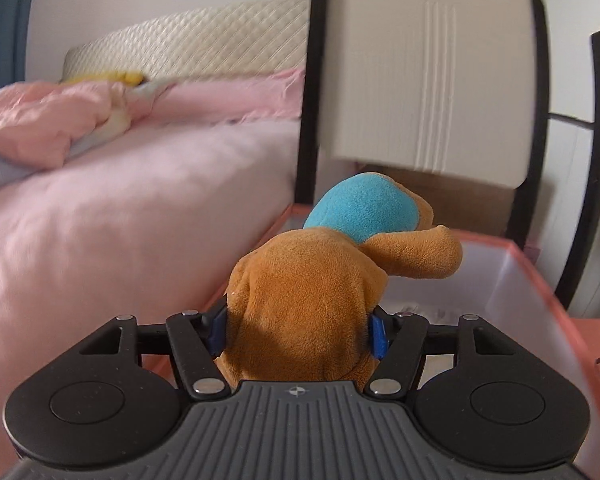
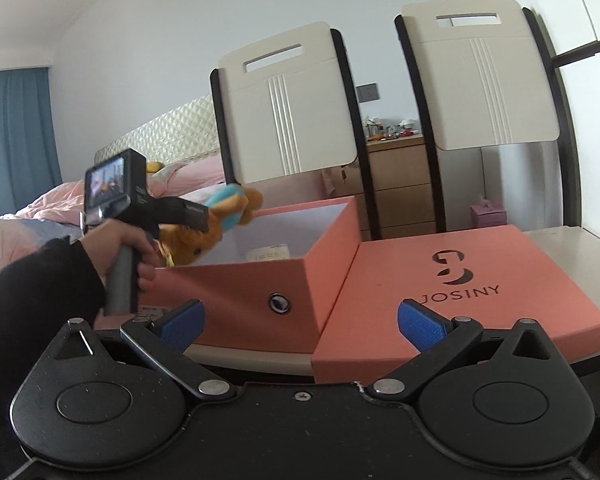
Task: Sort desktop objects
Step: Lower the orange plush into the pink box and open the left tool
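Observation:
A brown plush toy (image 1: 300, 300) with a blue patch sits between the blue pads of my left gripper (image 1: 299, 334), which press on its sides. In the right wrist view a hand holds the left gripper (image 2: 188, 212), and the plush toy (image 2: 220, 220) hangs over the left rim of the open salmon box (image 2: 236, 292). A small white item (image 2: 268, 254) lies inside the box. The box's inner wall (image 1: 532, 272) shows just beyond the toy. My right gripper (image 2: 300, 324) stands open and empty, low in front of the box.
The salmon lid (image 2: 440, 280), printed JOSINY, lies to the right of the box on the white table (image 2: 560, 236). Two white chair backs (image 2: 288, 120) stand behind the table. A pink bed (image 1: 120, 200) is on the left and a wooden dresser (image 2: 396, 184) at the back.

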